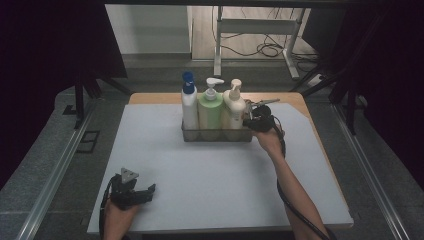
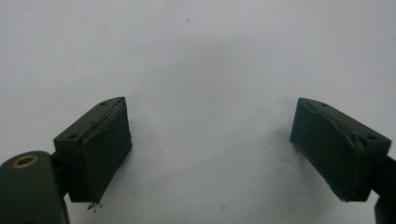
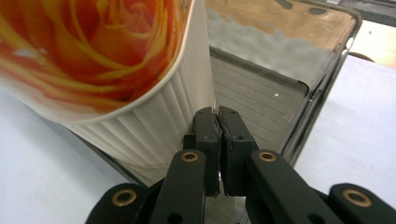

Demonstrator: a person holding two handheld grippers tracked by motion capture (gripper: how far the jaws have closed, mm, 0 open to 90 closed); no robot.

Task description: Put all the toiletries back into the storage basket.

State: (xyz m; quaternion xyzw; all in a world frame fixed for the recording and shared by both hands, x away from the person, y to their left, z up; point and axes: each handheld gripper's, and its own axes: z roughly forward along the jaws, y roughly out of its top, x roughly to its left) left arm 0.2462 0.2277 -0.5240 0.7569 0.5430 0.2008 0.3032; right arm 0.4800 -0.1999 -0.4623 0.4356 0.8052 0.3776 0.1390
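1. Right hand-held gripper (image 1: 248, 121), jaws pinched on the clear caddy's (image 1: 217, 135) 3 o'clock wall, beside the cream pump bottle (image 1: 234, 107).
2. Left hand-held gripper (image 1: 148, 190) rests agape at 7 o'clock on the bench (image 1: 210, 175).
3. Likely next: drag or lift the caddy without tipping bottles.

Dark curtains (image 1: 60, 40) flank a grey floor (image 1: 45, 150), with a metal desk frame (image 1: 257, 37) and loose cables (image 1: 265, 49) beyond.
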